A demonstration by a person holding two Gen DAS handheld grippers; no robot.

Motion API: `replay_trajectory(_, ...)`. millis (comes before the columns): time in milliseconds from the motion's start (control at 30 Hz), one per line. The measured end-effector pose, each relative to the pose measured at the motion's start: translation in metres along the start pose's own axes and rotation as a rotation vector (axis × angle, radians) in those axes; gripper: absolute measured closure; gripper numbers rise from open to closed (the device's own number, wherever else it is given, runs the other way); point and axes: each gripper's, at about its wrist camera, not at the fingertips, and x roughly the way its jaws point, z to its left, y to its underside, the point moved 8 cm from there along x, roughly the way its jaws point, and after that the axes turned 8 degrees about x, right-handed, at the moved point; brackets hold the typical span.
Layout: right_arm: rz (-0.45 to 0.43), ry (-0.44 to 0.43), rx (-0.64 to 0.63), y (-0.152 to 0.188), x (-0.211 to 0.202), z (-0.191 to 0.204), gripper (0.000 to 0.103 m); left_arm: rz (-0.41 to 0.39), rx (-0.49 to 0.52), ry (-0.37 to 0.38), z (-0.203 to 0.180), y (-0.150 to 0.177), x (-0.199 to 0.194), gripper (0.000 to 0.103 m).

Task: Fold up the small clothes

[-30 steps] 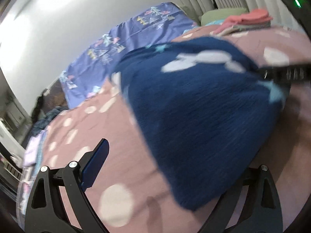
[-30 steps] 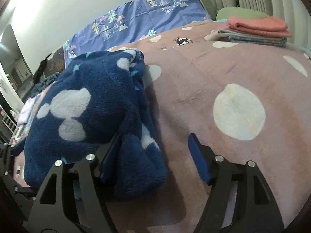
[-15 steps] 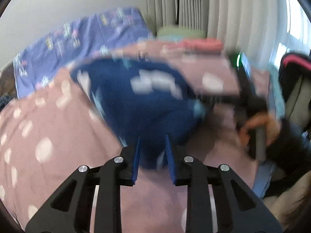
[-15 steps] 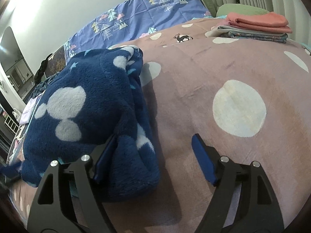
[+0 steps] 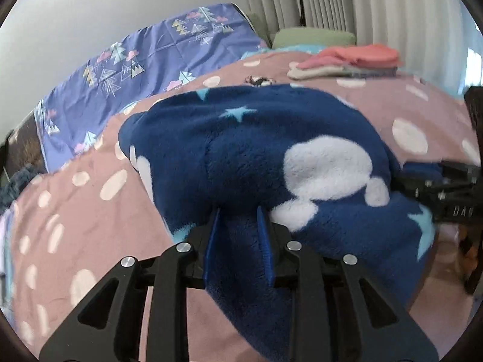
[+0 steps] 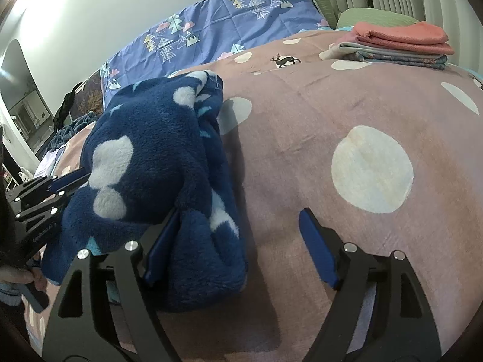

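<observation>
A dark blue fleece garment (image 5: pixel 271 157) with white blobs and pale stars lies bunched on the pink dotted bedspread (image 5: pixel 90 211). My left gripper (image 5: pixel 238 235) is shut on a fold of its near edge. In the right wrist view the garment (image 6: pixel 157 163) sits at the left. My right gripper (image 6: pixel 235 235) is open, with its left finger (image 6: pixel 160 241) tucked into the fleece and its right finger (image 6: pixel 317 250) over bare bedspread (image 6: pixel 362 105). The left gripper also shows at the left edge of the right wrist view (image 6: pixel 57 187).
A stack of folded clothes (image 6: pixel 395 45), coral on top, sits at the far right of the bed, also in the left wrist view (image 5: pixel 347 60). A purple sheet with tree prints (image 6: pixel 217 27) lies along the wall. A green pillow (image 6: pixel 377 18) is by the curtains.
My left gripper went from wide open beside the garment to shut on its near edge. The right gripper stayed open and barely moved. The garment bunched up a little.
</observation>
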Motion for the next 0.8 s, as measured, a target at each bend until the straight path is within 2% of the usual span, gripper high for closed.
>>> replay_trajectory(100,-0.017,0.021,-0.017,-0.002,-0.005,0.002,0.026,0.024,0.012,-0.009,0.000,0.002,0.003,0.076)
replay_trajectory(133,-0.030,0.028,-0.027,-0.003,-0.010,0.004,0.035,0.033,0.017,-0.012,0.000,0.002,0.003,0.076)
replay_trajectory(200,-0.045,-0.026,-0.063,-0.007,-0.026,0.021,0.086,0.040,0.020,-0.011,-0.001,0.000,0.003,0.077)
replay_trajectory(233,-0.053,-0.052,-0.076,-0.010,-0.034,0.030,0.091,0.046,0.022,-0.010,0.000,-0.001,0.004,0.077)
replay_trajectory(333,-0.148,-0.126,-0.168,-0.029,-0.061,0.064,0.092,0.071,0.044,-0.005,0.000,-0.004,0.008,0.078)
replay_trajectory(367,-0.161,-0.176,-0.202,-0.035,-0.066,0.079,0.092,0.078,0.049,-0.004,-0.001,-0.005,0.008,0.078)
replay_trajectory(433,-0.150,-0.208,-0.211,-0.041,-0.059,0.094,0.092,0.081,0.049,-0.003,-0.001,-0.005,0.008,0.078)
replay_trajectory(467,-0.130,-0.194,-0.207,-0.040,-0.050,0.095,0.092,0.078,0.045,-0.004,0.000,-0.004,0.008,0.078)
replay_trajectory(533,-0.041,-0.097,-0.185,-0.032,-0.012,0.082,0.092,0.064,0.031,-0.001,0.000,-0.002,0.006,0.078)
replay_trajectory(567,-0.015,-0.085,-0.169,-0.023,0.008,0.072,0.093,0.056,0.025,0.004,0.000,-0.002,0.006,0.077)
replay_trajectory(633,-0.060,-0.072,-0.223,-0.019,0.013,0.072,0.093,0.047,0.016,-0.003,-0.002,-0.003,0.007,0.077)
replay_trajectory(667,-0.071,-0.039,-0.256,-0.018,0.010,0.075,0.093,0.049,0.028,-0.012,-0.003,-0.003,0.006,0.077)
replay_trajectory(800,-0.069,-0.024,-0.265,-0.016,0.012,0.078,0.093,0.048,0.024,0.001,-0.001,-0.003,0.005,0.077)
